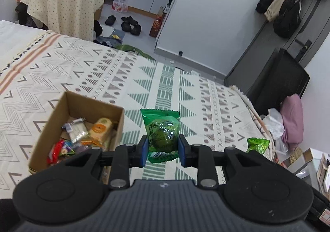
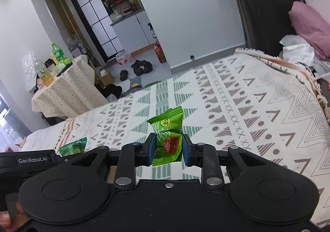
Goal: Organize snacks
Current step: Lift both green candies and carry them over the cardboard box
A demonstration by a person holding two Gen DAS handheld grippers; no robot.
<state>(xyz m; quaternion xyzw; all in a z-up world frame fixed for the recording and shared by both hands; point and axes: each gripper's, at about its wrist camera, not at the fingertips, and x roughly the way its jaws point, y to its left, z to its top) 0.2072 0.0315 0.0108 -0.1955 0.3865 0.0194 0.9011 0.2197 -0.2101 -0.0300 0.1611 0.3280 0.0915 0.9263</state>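
Two green snack packets were held clear of the bed [image 1: 185, 87], one in each gripper. In the left wrist view, the left gripper [image 1: 162, 146] was clamped on the dark packet [image 1: 162, 128], its blue pads [image 1: 144, 147] pressed against the bulge at the packet's lower half, with the crimped top edge standing free at 12 o'clock. In the right wrist view, the right gripper [image 2: 168, 147] was closed on the plum packet [image 2: 168, 135], gripped across the round lump of fruit, the upper flap tilted toward 1 o'clock.

The box [image 1: 68, 108] was seen at 9 o'clock of the left gripper, standing on the bed with its top open and several wrapped snacks already inside. The plum packet also showed at 3 o'clock in the left wrist view, and the dark packet at 9 o'clock in the right wrist view.

Both packets were judged light, with thin, crinkly, slippery film that yields under pressure around a firmer core. The sealed edges would likely fold or slide out if pinched alone; a hold across the solid middle, as taken here, was judged the safer one. Little force seemed needed, since a hard squeeze could burst the seal or crush the contents. Release over the open box was judged to need only a short drop.
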